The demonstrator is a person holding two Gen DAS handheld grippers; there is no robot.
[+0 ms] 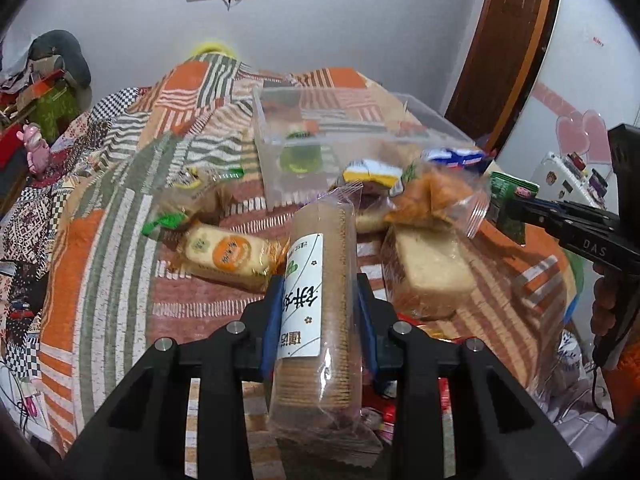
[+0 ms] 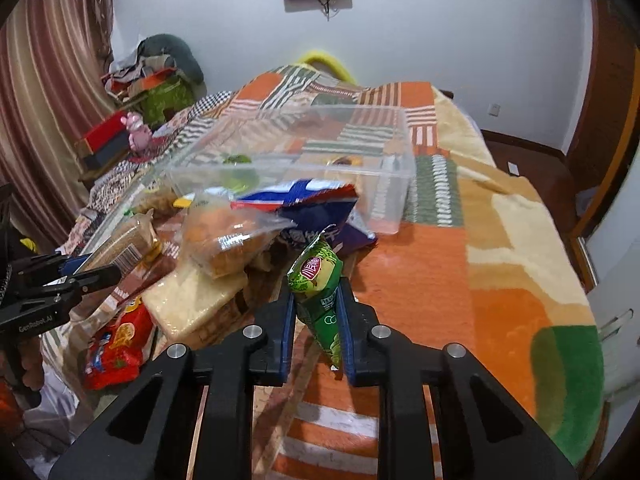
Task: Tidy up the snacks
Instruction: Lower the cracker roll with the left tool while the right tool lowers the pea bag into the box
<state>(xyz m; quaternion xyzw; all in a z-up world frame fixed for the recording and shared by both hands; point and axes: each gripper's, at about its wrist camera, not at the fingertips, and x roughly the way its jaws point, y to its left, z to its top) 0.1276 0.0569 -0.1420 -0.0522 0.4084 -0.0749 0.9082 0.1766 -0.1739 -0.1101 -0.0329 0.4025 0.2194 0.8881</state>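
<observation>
Patchwork blanket (image 2: 420,280) covered the bed; clear plastic bin (image 1: 340,128) sat beyond the snack pile. Left gripper (image 1: 318,300) was clamped on a cracker sleeve (image 1: 316,320), lifted off the blanket. Right gripper (image 2: 316,312) was pinched on a small green snack packet (image 2: 318,292). Risk: the long sleeve, held mid-length, could tilt and slip; the slick packet could slide out.

Glossy clear-plastic cracker sleeve (image 1: 320,280), transparent plastic bin (image 2: 384,184), woolly patterned blanket (image 2: 440,280)
</observation>
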